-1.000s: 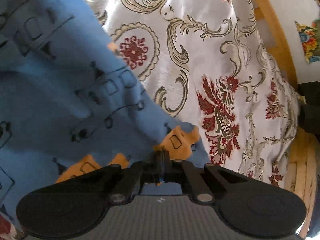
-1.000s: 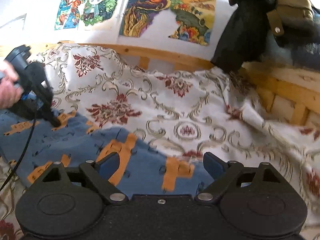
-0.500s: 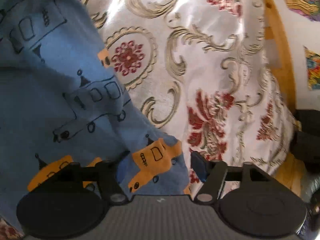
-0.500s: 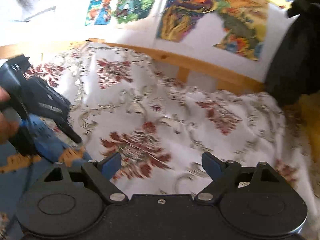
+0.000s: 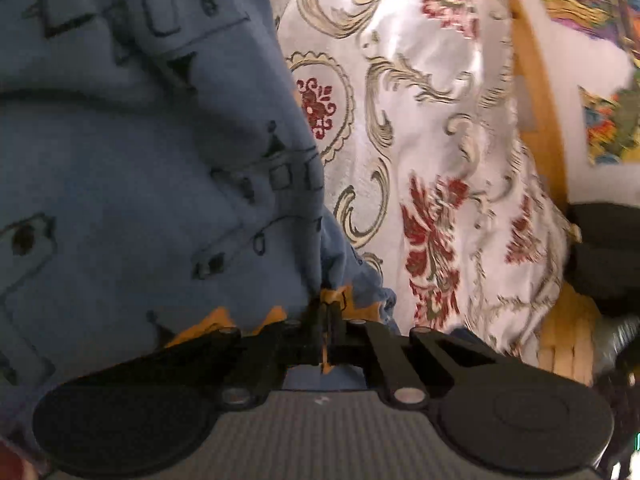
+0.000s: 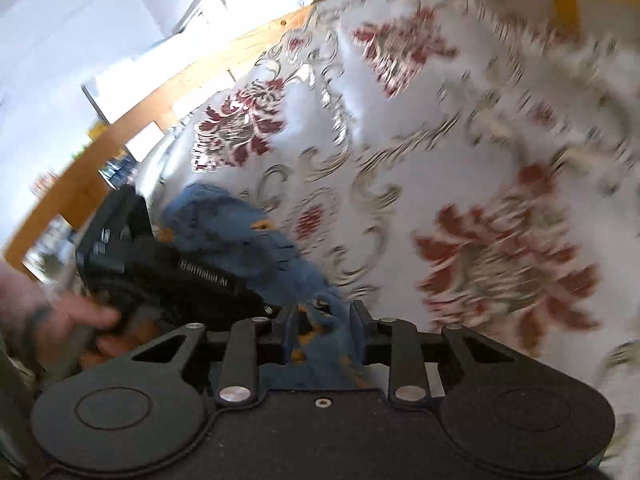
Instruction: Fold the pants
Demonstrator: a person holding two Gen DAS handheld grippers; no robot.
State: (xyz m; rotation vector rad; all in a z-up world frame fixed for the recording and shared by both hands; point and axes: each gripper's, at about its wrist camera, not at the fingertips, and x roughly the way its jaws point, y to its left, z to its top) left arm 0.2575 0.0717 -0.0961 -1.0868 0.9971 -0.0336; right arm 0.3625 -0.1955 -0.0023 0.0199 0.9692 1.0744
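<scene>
The blue pants (image 5: 140, 200), printed with black outlines and orange vehicles, fill the left half of the left wrist view. My left gripper (image 5: 329, 320) is shut on a bunched edge of them, with an orange patch pinched between the fingers. In the right wrist view the pants (image 6: 240, 240) lie bunched on the bedspread, and my right gripper (image 6: 322, 332) is shut on a fold of the blue cloth. The left gripper's black body (image 6: 160, 272) sits just to the left of it, held by a hand (image 6: 60, 320).
A white bedspread (image 5: 440, 160) with red flowers and gold scrolls covers the bed (image 6: 460, 140). A wooden bed frame (image 5: 536, 100) runs along the wall (image 6: 160, 96). Dark clothing (image 5: 608, 256) hangs at the right, below colourful pictures (image 5: 600, 8).
The left gripper opened half a second ago and has shut again on the pants' edge. The right gripper swung left and down, and its open fingers closed on the pants beside the left gripper.
</scene>
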